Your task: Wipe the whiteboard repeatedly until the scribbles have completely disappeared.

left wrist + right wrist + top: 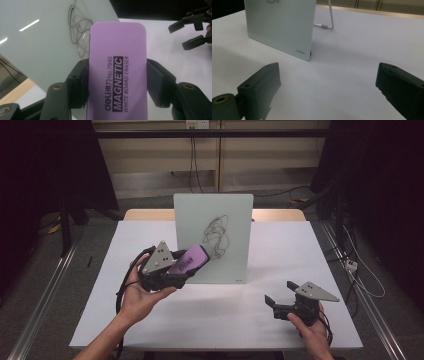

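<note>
A small whiteboard (214,237) stands upright on a wire stand in the middle of the white table (210,315), with a dark scribble (216,234) on its face. My left gripper (184,265) is shut on a purple magnetic whiteboard eraser (190,260), held up in front of the board's lower left, just left of the scribble. In the left gripper view the eraser (117,75) sits clamped between both jaws, with the scribble (78,30) beyond it. My right gripper (281,292) rests open near the table's front right, nothing between its jaws; the board's corner (287,30) lies ahead of it.
The board's wire stand (328,23) props it from behind. A wooden table edge (277,214) runs behind the white surface. Cables hang on the back wall and lie on the floor at right (352,266). Metal rails flank the table.
</note>
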{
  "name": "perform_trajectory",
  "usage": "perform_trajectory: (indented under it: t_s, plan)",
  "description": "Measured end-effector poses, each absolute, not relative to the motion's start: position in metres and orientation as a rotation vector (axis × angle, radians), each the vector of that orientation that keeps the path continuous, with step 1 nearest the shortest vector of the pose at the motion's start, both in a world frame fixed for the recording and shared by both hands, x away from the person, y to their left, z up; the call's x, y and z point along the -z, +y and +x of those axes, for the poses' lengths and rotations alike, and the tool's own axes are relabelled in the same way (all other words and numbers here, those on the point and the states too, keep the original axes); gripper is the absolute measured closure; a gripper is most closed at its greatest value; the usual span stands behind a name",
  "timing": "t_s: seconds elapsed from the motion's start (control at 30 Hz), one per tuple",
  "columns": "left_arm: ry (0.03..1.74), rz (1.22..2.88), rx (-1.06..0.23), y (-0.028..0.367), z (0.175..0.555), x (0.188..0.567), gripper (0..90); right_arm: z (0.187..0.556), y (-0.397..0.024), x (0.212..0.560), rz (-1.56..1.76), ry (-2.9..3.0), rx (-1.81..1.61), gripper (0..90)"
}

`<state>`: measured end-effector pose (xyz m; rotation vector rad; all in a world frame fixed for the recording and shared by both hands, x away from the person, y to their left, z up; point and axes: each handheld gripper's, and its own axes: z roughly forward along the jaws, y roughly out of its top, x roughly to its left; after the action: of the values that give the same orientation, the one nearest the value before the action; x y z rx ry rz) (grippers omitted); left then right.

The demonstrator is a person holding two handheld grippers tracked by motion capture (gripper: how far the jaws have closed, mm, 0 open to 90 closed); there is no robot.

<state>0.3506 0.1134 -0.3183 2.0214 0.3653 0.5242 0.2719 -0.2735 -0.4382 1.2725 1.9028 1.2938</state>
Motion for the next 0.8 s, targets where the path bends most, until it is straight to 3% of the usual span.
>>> perform_trajectory:
  t_s: [0.37, 0.8]
  plan:
    - [0.322, 2.038, -0.628, 0.092, 0.364, 0.298, 41.2, 0.271, -0.273, 0.438, 1.273, 1.901, -1.298, 5.6]
    - [0.365, 1.939, -0.619, 0.078, 0.398, 0.297, 41.1, 0.271, -0.275, 0.438, 1.275, 1.898, -1.294, 5.6]
